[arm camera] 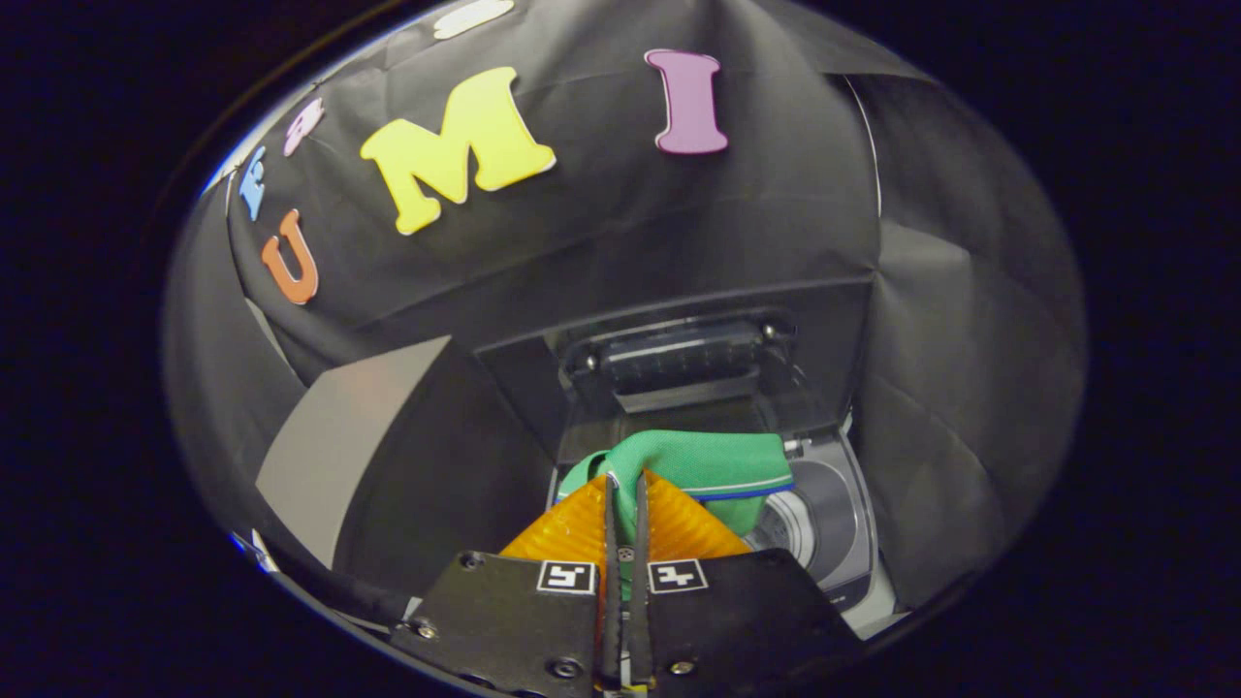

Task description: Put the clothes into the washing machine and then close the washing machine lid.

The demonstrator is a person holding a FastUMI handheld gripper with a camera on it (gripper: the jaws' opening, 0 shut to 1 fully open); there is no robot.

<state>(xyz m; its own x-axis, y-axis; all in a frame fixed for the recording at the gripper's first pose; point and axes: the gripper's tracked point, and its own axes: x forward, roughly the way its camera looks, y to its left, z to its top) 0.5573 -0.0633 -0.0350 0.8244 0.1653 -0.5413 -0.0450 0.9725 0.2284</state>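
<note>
Gripping: gripper (626,485) nearly closed, both orange fingers (572,528) pinching the green garment (713,463)
Garment: hanging above the washing machine (824,528) opening
Lid (679,364): raised behind

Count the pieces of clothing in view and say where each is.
1: a green garment, pinched between the fingers of the claw and hanging above the open washing machine. More clothes may be hidden behind it or inside the drum.
</note>
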